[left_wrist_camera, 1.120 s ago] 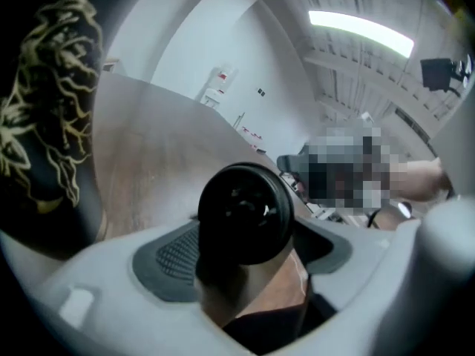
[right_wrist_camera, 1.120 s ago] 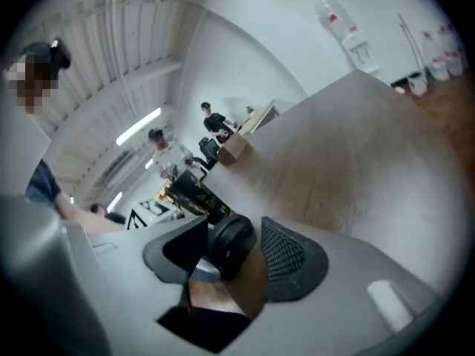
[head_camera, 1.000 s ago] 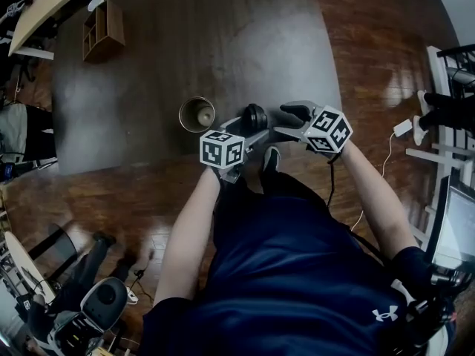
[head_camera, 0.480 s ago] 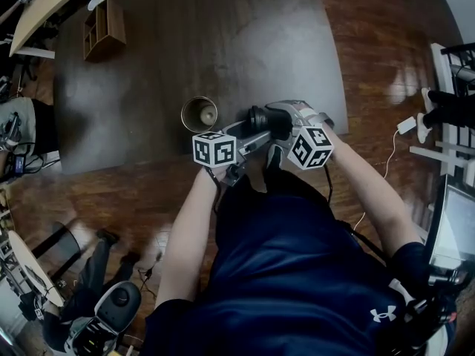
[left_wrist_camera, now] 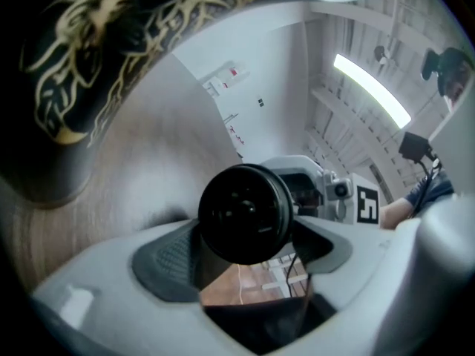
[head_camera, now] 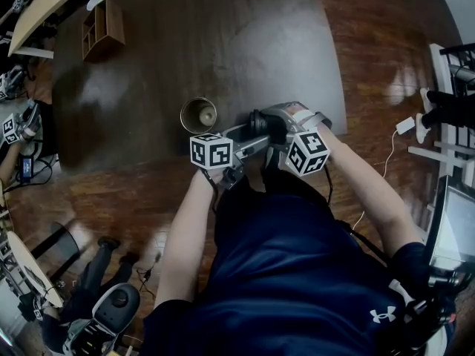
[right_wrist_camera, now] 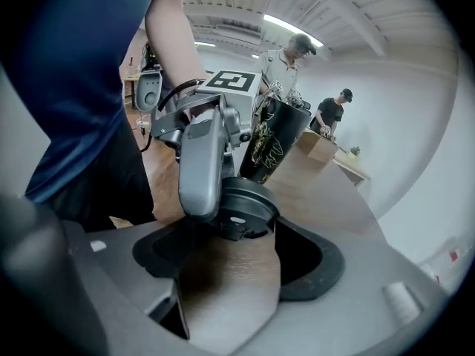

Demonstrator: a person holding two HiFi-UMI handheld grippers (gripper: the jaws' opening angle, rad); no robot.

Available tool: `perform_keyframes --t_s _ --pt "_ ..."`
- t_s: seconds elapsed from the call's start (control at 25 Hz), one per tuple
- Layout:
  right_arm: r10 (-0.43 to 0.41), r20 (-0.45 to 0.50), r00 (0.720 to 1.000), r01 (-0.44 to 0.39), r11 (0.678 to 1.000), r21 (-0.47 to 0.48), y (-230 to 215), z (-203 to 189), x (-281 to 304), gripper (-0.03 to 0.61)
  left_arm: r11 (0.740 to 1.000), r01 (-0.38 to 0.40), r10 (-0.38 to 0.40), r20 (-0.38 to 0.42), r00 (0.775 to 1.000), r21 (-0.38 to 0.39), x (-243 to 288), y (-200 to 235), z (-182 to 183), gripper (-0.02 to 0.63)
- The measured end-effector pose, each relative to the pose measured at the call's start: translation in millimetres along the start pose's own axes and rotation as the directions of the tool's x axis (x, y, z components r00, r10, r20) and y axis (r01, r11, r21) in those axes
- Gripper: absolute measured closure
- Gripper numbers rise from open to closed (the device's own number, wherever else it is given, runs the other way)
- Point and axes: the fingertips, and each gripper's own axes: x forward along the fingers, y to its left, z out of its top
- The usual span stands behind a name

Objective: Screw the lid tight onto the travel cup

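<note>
The black travel cup [head_camera: 197, 114] with gold print stands open-topped on the dark table [head_camera: 223, 43]. Just right of it, at the table's near edge, is the round black lid [head_camera: 257, 119]. My left gripper [head_camera: 251, 133] reaches in from the left and is shut on the lid [left_wrist_camera: 245, 213]; the cup [left_wrist_camera: 82, 73] looms at upper left. My right gripper [head_camera: 276, 126] comes from the right. Its jaws are closing, with the lid [right_wrist_camera: 241, 206] at their tips, and the pads do not touch it. The right gripper [right_wrist_camera: 236, 254] faces the left gripper's finger [right_wrist_camera: 200, 162] and the cup [right_wrist_camera: 274, 143].
The table's near edge runs just under the grippers, with my legs below it. A small wooden shelf box [head_camera: 104, 30] sits on the floor at far left. A cable and white adapter [head_camera: 402, 127] lie on the floor at right. Two people [right_wrist_camera: 330, 110] stand at a far table.
My right gripper has swung left from beside the lid until its jaws flank it. The left gripper and lid have shifted slightly toward me. The cup has not moved.
</note>
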Motion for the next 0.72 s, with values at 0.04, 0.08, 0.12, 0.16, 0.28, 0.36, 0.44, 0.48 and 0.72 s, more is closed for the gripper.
perform_keyframes --t_s 0.04,0.08,0.12,0.16,0.28,0.36,0.44,0.48,0.72 --pt "0.007 0.000 1.000 -0.007 1.000 -0.005 1.3 1.1 -0.2 0.232 1.000 0.006 -0.006 -0.002 1.000 -0.005 -0.6 -1.0 -1.2 0.224" --pt "0.014 0.000 1.000 -0.014 1.000 -0.009 2.4 2.2 -0.3 0.232 1.000 0.011 -0.011 -0.004 1.000 -0.009 -1.3 -1.6 -2.3 0.224" --pt "0.017 0.000 1.000 -0.017 1.000 -0.012 2.9 3.1 -0.5 0.232 1.000 0.013 -0.013 -0.005 1.000 -0.011 -2.1 -1.8 -2.8 0.224" --pt "0.019 0.000 1.000 -0.019 1.000 -0.015 2.7 3.9 -0.6 0.233 1.000 0.012 -0.012 -0.004 1.000 -0.011 -2.9 -1.7 -2.6 0.224" --pt "0.023 -0.004 1.000 -0.023 1.000 0.000 -0.5 3.6 0.0 0.258 1.000 -0.009 0.009 0.009 1.000 -0.009 -3.8 0.5 0.1 0.222" --pt "0.023 -0.012 1.000 -0.023 1.000 0.014 -3.1 1.3 1.8 0.262 1.000 -0.024 0.025 0.019 1.000 -0.015 -2.6 2.4 0.2 0.221" --pt "0.001 -0.024 1.000 0.000 1.000 0.031 -10.7 -4.3 1.7 0.358 0.999 -0.037 0.038 0.025 0.999 -0.024 -1.2 5.0 -2.1 0.211" --pt "-0.018 -0.028 0.999 0.019 0.999 0.048 -16.4 -7.7 0.5 0.419 0.999 -0.043 0.044 0.029 0.999 -0.028 -1.3 6.9 -3.6 0.209" --pt "-0.053 -0.021 0.998 0.054 0.997 0.056 -27.2 -11.3 -0.3 0.555 0.999 -0.049 0.049 0.006 0.999 -0.006 2.3 9.0 -12.0 0.288"
